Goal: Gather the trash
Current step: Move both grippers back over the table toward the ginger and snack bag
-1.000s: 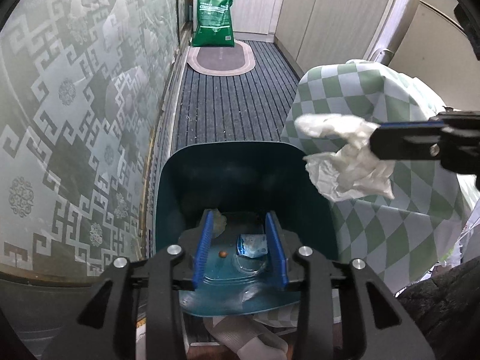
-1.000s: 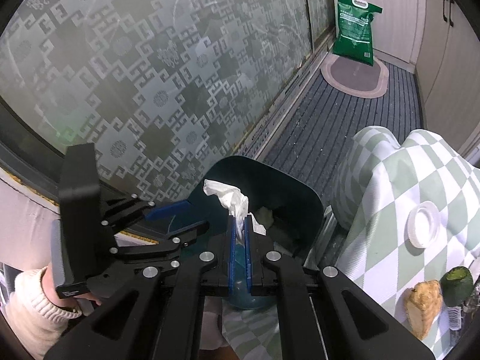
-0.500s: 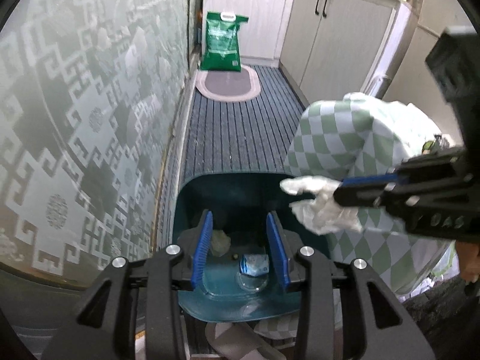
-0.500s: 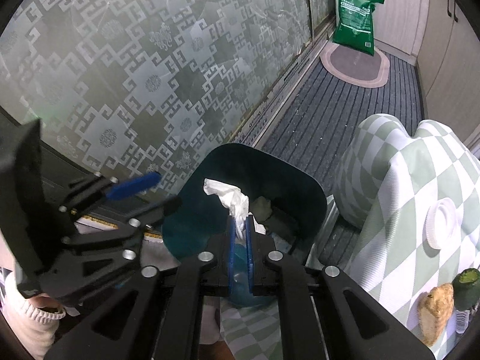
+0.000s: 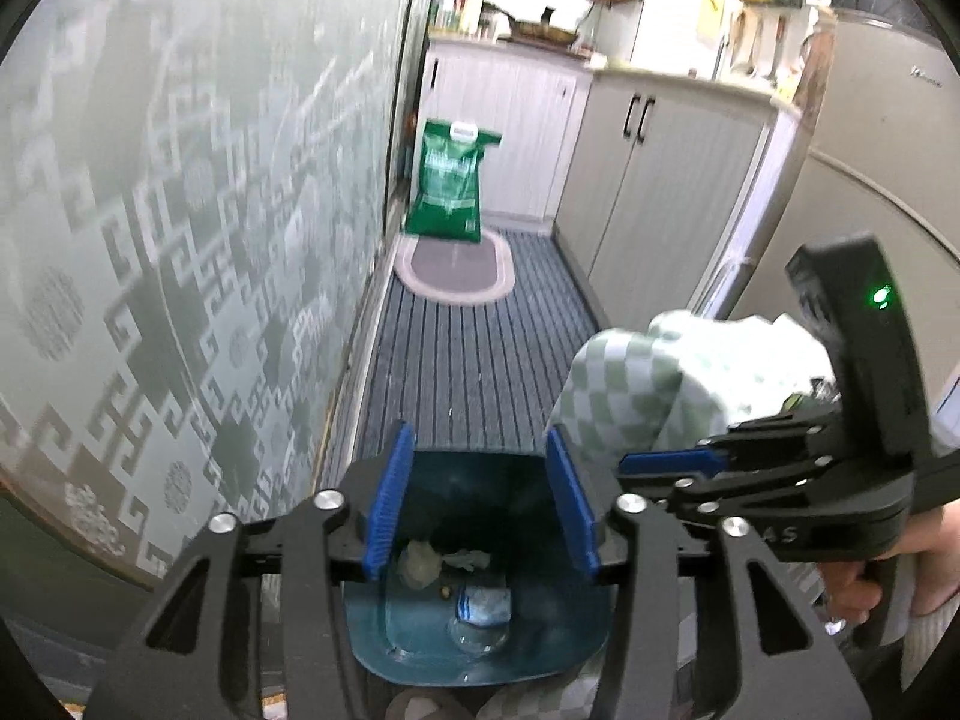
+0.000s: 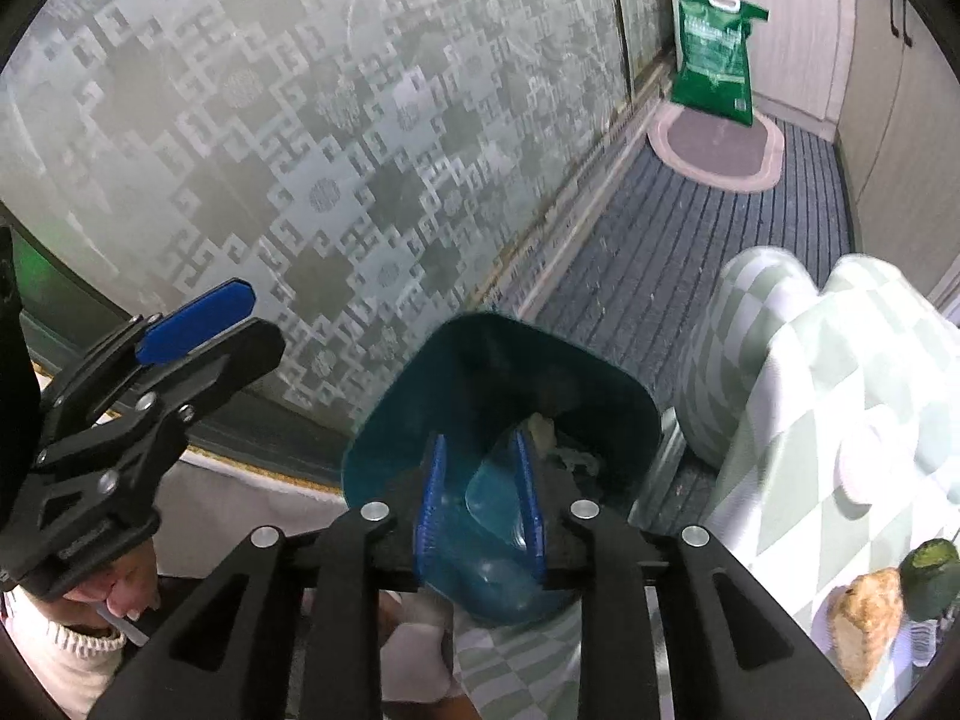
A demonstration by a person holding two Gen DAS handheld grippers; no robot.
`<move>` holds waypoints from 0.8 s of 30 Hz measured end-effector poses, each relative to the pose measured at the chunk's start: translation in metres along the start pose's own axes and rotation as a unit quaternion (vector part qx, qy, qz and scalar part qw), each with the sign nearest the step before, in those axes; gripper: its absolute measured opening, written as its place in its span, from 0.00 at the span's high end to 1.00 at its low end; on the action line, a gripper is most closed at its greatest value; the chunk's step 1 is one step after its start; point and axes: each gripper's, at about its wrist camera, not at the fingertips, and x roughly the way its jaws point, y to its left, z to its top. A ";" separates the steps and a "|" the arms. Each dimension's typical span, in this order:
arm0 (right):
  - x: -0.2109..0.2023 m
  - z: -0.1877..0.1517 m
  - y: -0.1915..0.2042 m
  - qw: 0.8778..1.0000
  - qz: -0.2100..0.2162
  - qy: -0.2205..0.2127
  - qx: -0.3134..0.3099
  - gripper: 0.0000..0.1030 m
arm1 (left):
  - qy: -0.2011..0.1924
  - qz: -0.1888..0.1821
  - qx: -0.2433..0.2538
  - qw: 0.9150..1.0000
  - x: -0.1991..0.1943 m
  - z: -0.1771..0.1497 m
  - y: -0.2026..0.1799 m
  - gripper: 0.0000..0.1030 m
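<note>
A teal trash bin point(image 5: 414, 642) stands on the floor between the patterned glass wall and the table. In it lie a crumpled white tissue point(image 5: 465, 558), a pale lump point(image 5: 420, 564) and a blue-white wrapper point(image 5: 486, 603). My left gripper point(image 5: 480, 504) hovers above the bin; its jaws are opening with nothing between them. My right gripper point(image 6: 480, 504) points down into the bin point(image 6: 384, 420), its jaws opening and empty, and the tissue point(image 6: 576, 459) lies below them. Each gripper shows in the other's view: the right gripper point(image 5: 642, 468) and the left gripper point(image 6: 258, 318).
A table under a green-and-white checked cloth point(image 6: 840, 390) stands right of the bin, with a white lid point(image 6: 870, 462), a brown lump point(image 6: 864, 618) and a green item point(image 6: 930, 570) on it. A green bag point(image 5: 447, 180) and an oval mat point(image 5: 453, 267) lie down the striped floor; cabinets point(image 5: 672, 192) line the right.
The right jaws have parted and the white tissue that they held has dropped into the bin. The left gripper has risen, tilted up and widened its jaws.
</note>
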 end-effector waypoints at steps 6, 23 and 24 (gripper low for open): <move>-0.038 0.001 -0.005 0.997 0.015 -0.074 0.006 0.63 | -0.063 -0.035 -0.001 0.997 -0.034 0.016 -0.024 0.36; -0.151 -0.031 -0.076 0.974 -0.012 -0.211 0.084 0.33 | -0.080 -0.093 0.049 0.991 -0.031 0.020 -0.096 0.16; -0.156 -0.034 -0.079 0.973 -0.014 -0.213 0.085 0.31 | -0.077 -0.096 0.053 0.991 -0.029 0.019 -0.101 0.14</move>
